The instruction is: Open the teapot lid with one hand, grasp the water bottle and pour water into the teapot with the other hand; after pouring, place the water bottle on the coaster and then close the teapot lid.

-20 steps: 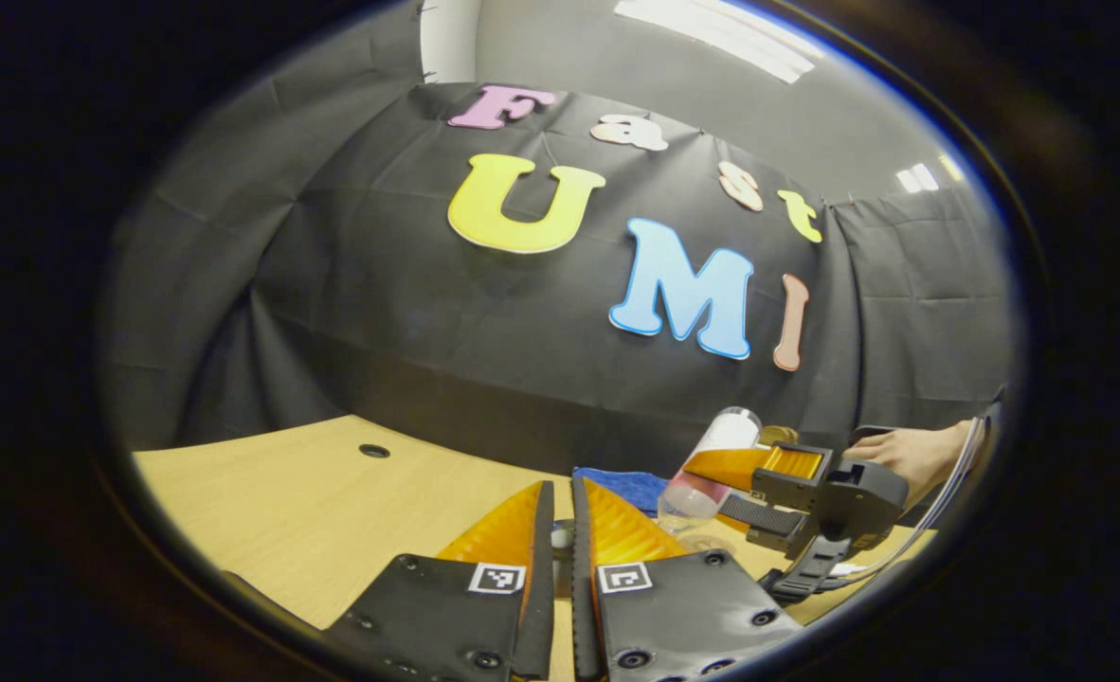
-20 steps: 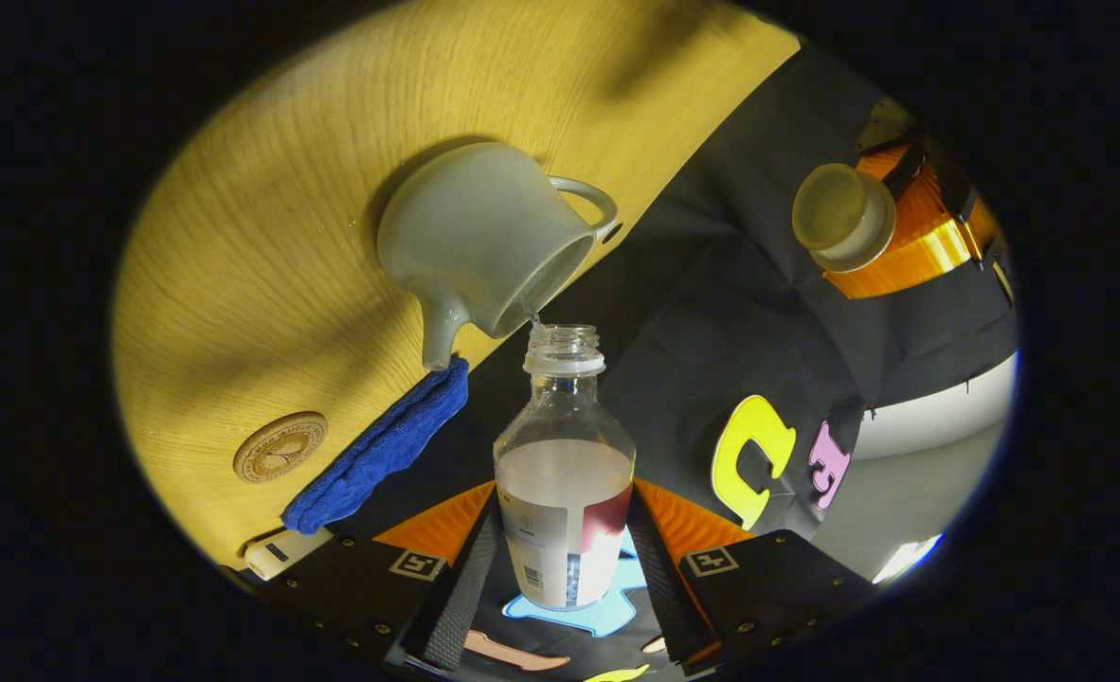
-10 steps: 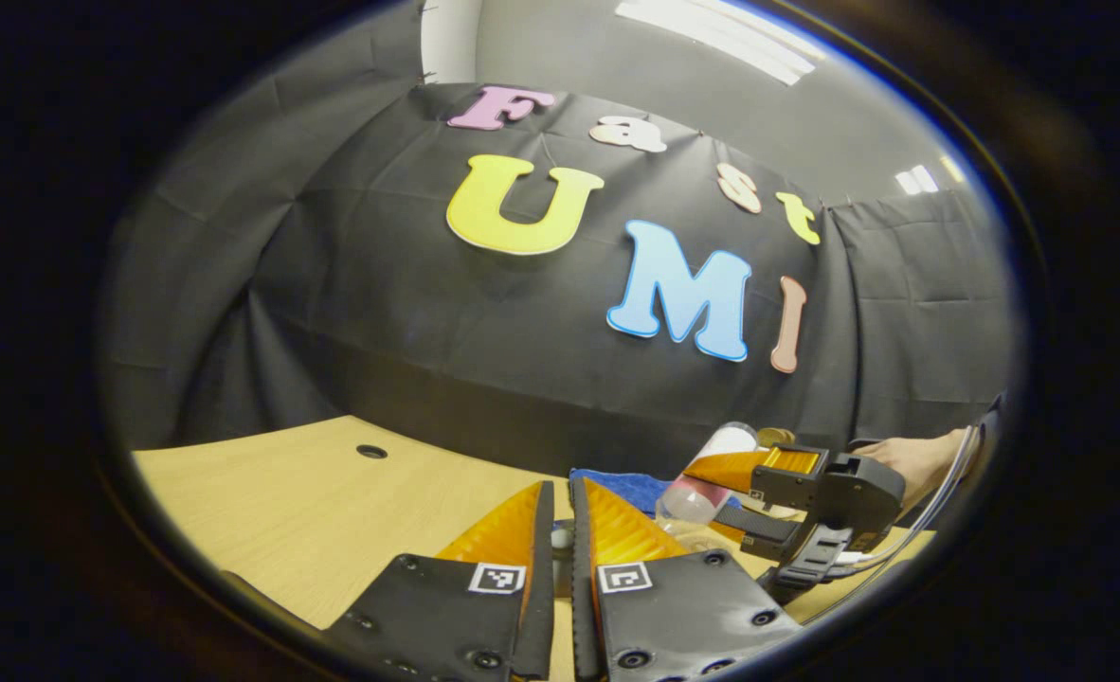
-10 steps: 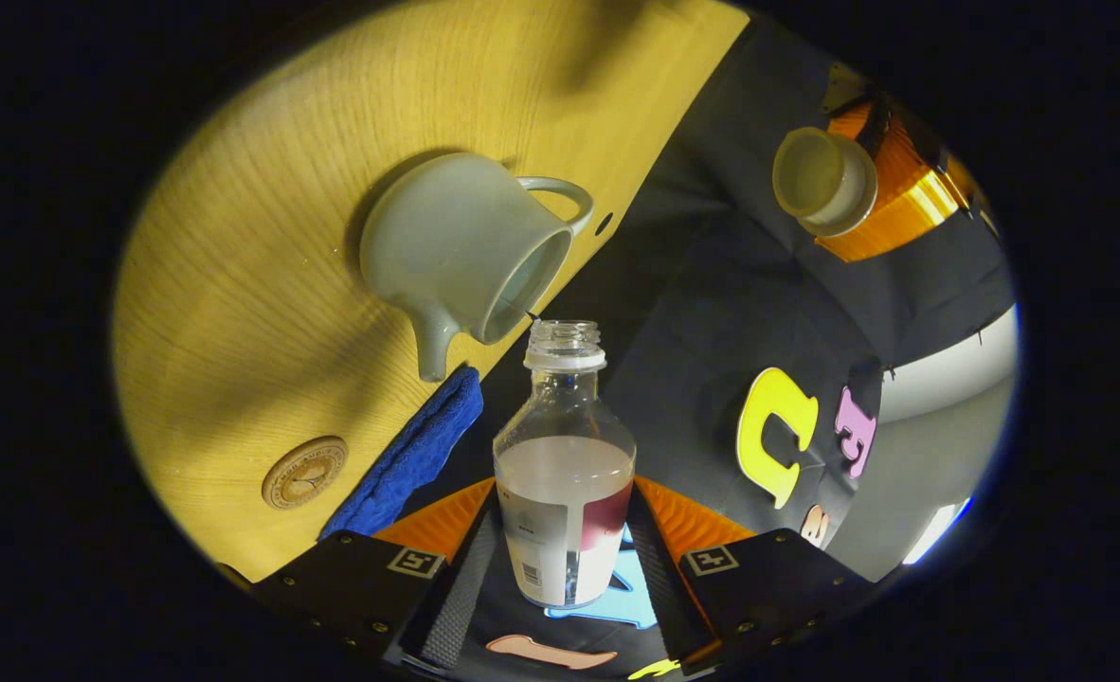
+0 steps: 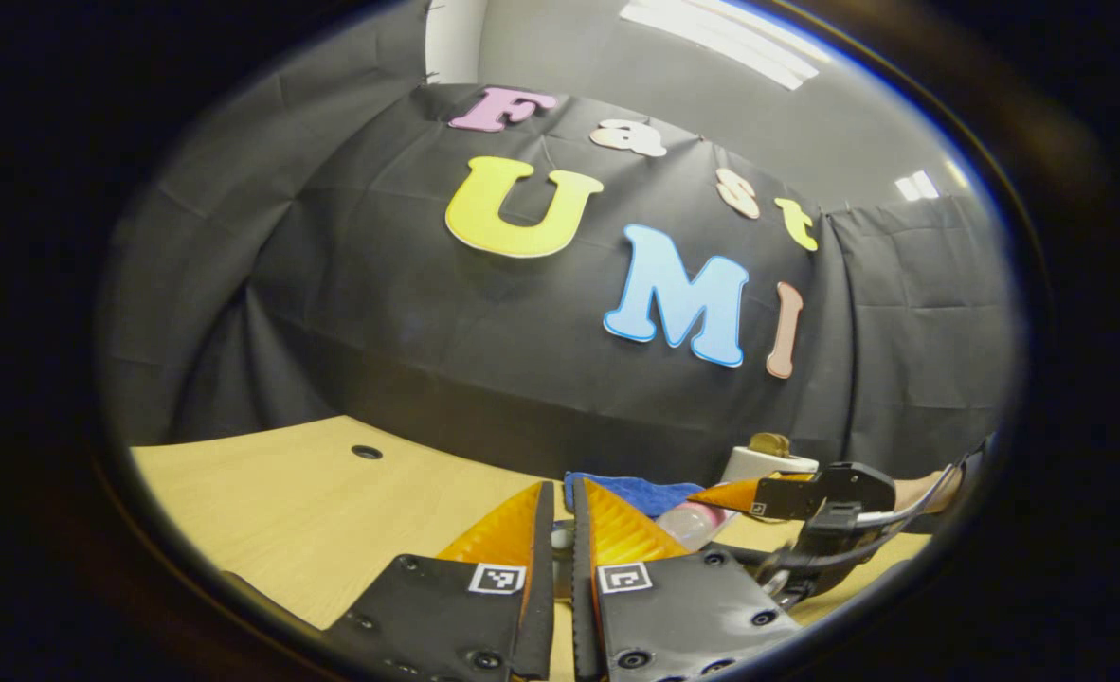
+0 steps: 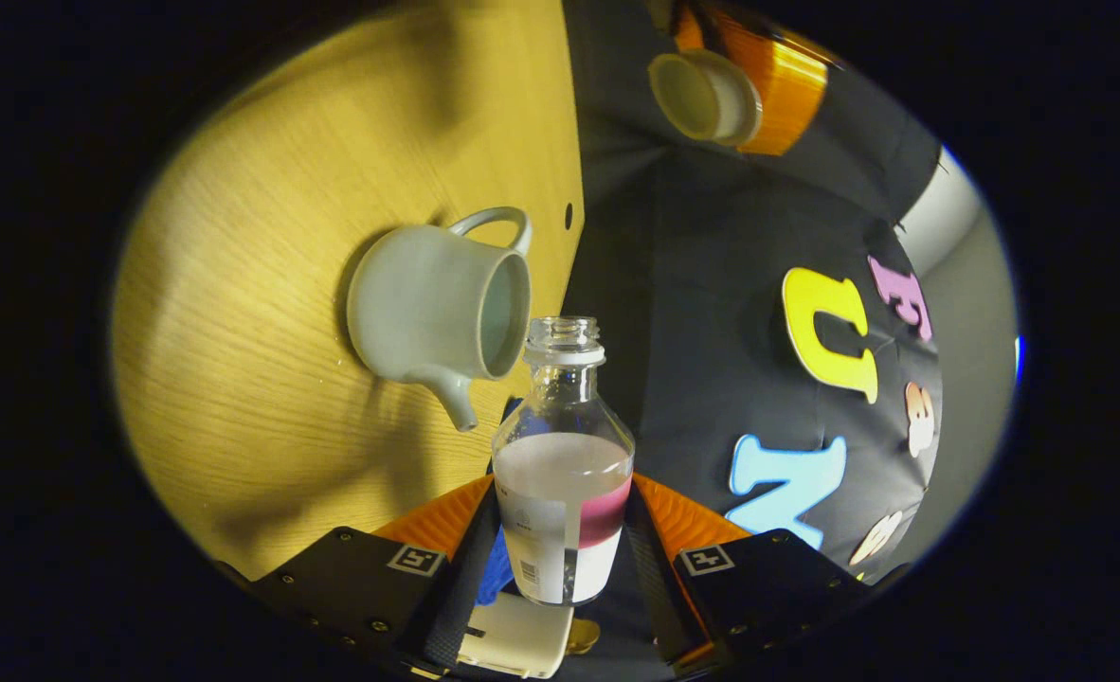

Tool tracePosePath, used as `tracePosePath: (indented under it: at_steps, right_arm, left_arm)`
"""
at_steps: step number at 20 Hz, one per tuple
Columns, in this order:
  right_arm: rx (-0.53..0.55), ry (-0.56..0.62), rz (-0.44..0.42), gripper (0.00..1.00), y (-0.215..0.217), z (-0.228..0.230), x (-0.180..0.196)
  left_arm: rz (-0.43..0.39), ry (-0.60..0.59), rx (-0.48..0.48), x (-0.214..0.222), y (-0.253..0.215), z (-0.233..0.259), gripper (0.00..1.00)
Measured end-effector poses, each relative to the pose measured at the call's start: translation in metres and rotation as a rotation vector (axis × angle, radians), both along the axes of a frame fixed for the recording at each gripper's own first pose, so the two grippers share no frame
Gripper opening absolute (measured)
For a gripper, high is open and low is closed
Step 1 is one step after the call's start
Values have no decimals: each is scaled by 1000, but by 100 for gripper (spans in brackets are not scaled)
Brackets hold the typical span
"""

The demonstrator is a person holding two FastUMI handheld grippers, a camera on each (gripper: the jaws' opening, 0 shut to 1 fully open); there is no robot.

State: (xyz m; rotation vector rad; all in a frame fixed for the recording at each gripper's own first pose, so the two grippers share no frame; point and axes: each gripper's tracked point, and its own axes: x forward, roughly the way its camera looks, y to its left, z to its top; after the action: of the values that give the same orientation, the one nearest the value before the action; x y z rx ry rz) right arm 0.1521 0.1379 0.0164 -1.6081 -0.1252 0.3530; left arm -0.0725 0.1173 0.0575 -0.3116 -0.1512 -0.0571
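In the right gripper view my right gripper is shut on a clear water bottle, uncapped and part full. Its mouth is level with the open rim of the pale teapot on the wooden table, and no water runs. The teapot lid hangs above, underside showing, held against the left gripper's fingers. In the left gripper view my left gripper is shut on the lid's small knob. The right gripper with the bottle sits low at the right.
A blue cloth lies on the table behind my left fingers. A white box with a round brown piece on top stands near the wall. A cable hole marks the tabletop on the left.
The right gripper has swung the bottle away from its pouring tilt; the thin stream into the teapot has stopped. In the left gripper view the right gripper and bottle have dropped lower.
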Motion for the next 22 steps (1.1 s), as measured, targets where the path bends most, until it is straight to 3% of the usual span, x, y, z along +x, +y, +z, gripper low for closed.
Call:
tracePosePath:
  at_steps: [2, 4, 7, 9, 13, 16, 18, 22]
  right_arm:
    - [220, 73, -97, 75, -34, 3, 5]
    - [531, 162, -179, 75, -59, 12, 6]
    - [1009, 283, -229, 75, -75, 26, 7]
    - [1190, 333, -245, 75, -77, 16, 12]
    - [1419, 419, -205, 75, -73, 13, 24]
    - [1515, 445, -238, 75, -87, -4, 45]
    - [1546, 444, -232, 75, -89, -4, 52]
    - [1512, 434, -217, 75, -86, -8, 51]
  left_arm:
    - [1, -2, -2, 0, -1, 1, 14]
    - [-10, 6, -10, 2, -6, -2, 14]
    - [-18, 14, -8, 8, -15, 0, 14]
    - [-18, 8, 1, 11, -23, 6, 14]
    - [-42, 18, 31, 27, -47, 11, 14]
    - [-42, 48, 56, 39, -56, 4, 14]
    - [-44, 68, 58, 43, -62, -2, 14]
    - [-40, 93, 66, 52, -68, -9, 14]
